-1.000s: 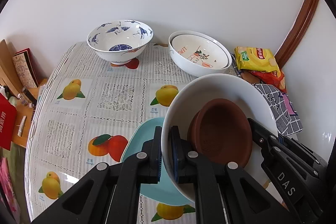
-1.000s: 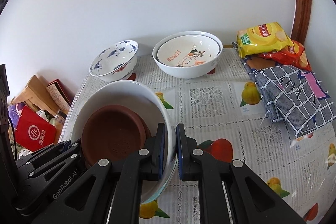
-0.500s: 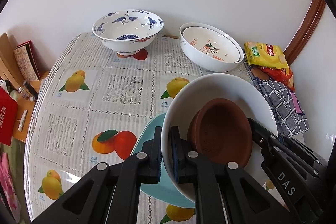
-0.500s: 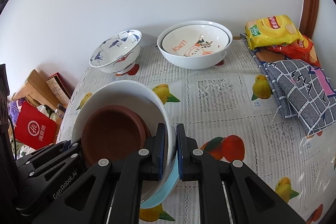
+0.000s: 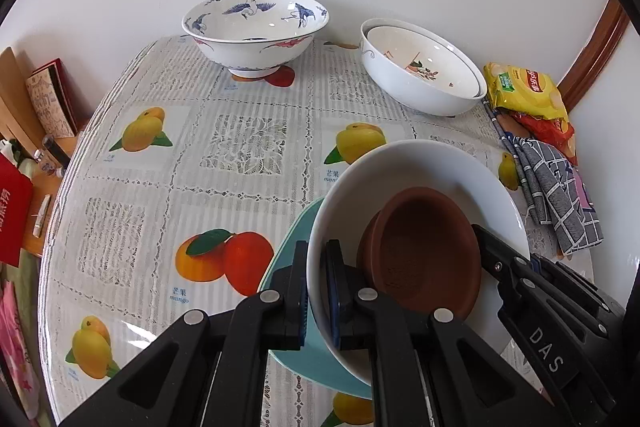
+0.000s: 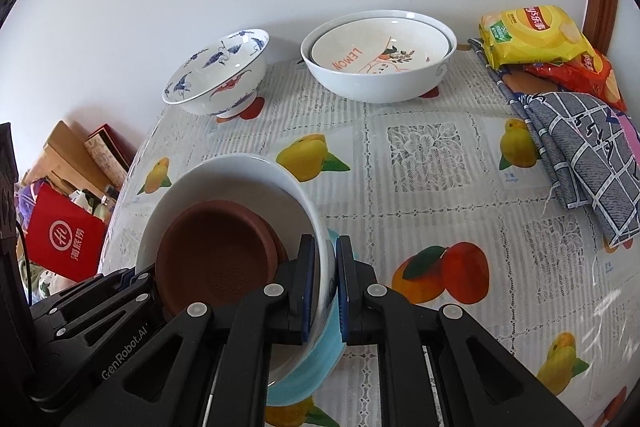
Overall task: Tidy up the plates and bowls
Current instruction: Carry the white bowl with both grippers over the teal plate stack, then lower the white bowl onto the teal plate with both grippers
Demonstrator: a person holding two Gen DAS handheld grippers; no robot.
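Observation:
A white bowl (image 5: 420, 167) with a brown dish (image 5: 424, 251) inside it sits on a teal plate (image 5: 290, 239). My left gripper (image 5: 316, 255) is shut on the stack's left rim, one finger inside the bowl and one outside. My right gripper (image 6: 324, 247) is shut on the opposite rim, pinching the white bowl (image 6: 240, 175) and teal plate (image 6: 316, 363) together, with the brown dish (image 6: 216, 251) beside it. The stack hangs low over the near part of the fruit-print table (image 5: 180, 195). Whether it touches the cloth is hidden.
At the back stand a blue-crane bowl (image 5: 256, 27) (image 6: 216, 75) and two nested white bowls (image 5: 420, 75) (image 6: 380, 63). Chip bags (image 6: 528, 35) and a checked cloth (image 6: 580, 147) lie at the right. A red bag (image 6: 64, 231) and books lie beyond the table's left edge.
Both grippers have sunk toward the table with the stack still held. The tablecloth looks nearer and the back bowls sit higher in both views.

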